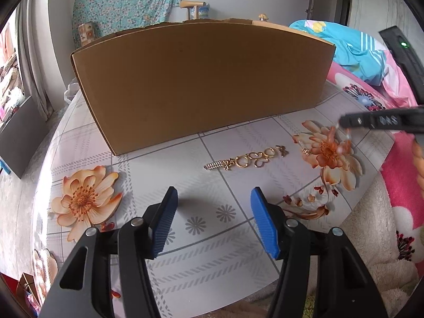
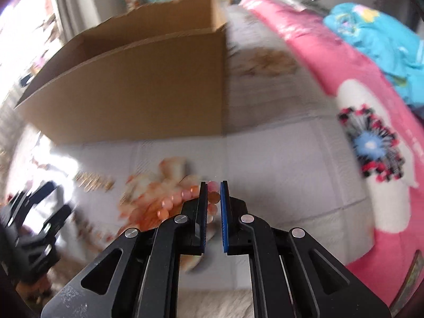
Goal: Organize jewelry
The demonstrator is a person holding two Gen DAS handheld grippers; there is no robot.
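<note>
Pink beads [image 2: 182, 194] dangle from the right gripper [image 2: 214, 185], pinched thinly above the table [image 2: 278, 159]; a jerk toward the cardboard box [image 2: 132, 84] could shake them loose. The left gripper [image 1: 213, 198] hangs spread, empty.

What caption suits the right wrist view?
Right gripper shut on a pink bead bracelet above the flowered tablecloth, cardboard box behind.

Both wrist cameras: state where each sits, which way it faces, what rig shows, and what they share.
Left wrist: sits behind the left gripper, tilted down at the gold jewelry row and brown cardboard box; its blue-padded jaws stand open and empty.
Right wrist: sits behind the right gripper, angled down, blurred; jaws shut on a pink-orange bead strand.
Shared: box, floral tablecloth, pink blanket, and each other's gripper.
</note>
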